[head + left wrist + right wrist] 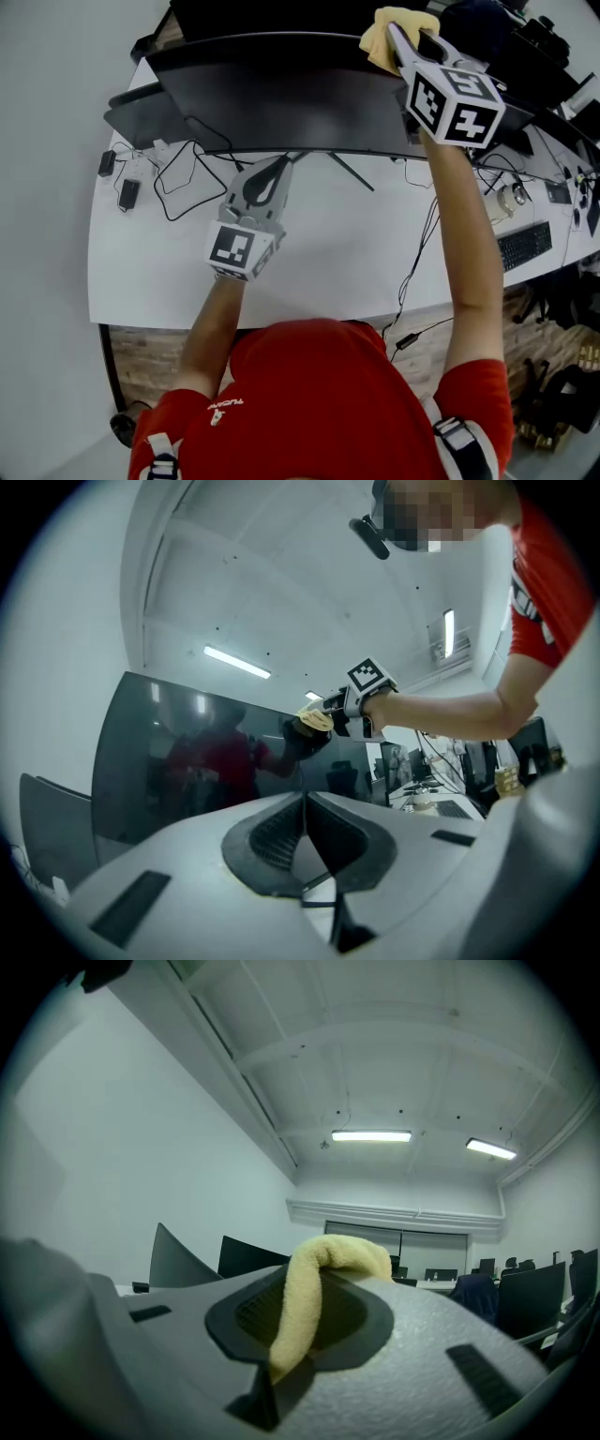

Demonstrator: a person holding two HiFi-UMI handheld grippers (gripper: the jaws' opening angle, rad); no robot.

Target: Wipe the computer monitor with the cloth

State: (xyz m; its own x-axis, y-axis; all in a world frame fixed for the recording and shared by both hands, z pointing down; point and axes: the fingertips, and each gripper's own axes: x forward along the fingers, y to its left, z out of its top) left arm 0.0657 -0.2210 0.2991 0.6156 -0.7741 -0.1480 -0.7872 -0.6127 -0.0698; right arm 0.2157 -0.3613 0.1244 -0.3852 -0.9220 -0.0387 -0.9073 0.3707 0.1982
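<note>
The dark curved monitor (281,94) stands at the back of the white table (319,272); its screen (187,752) fills the left of the left gripper view. My right gripper (405,39) is raised at the monitor's upper right edge, shut on a yellow cloth (394,26). That cloth (317,718) rests against the top of the screen. Seen from the right gripper (323,1269) itself, the cloth (305,1307) is pinched between the jaws. My left gripper (269,178) hovers low over the table in front of the monitor's stand, jaws shut (305,822) and holding nothing.
Black cables (187,173) and a power adapter (128,194) lie on the table's left. A second dark monitor (131,112) stands at the far left. A keyboard (525,246) and more desks with gear sit to the right.
</note>
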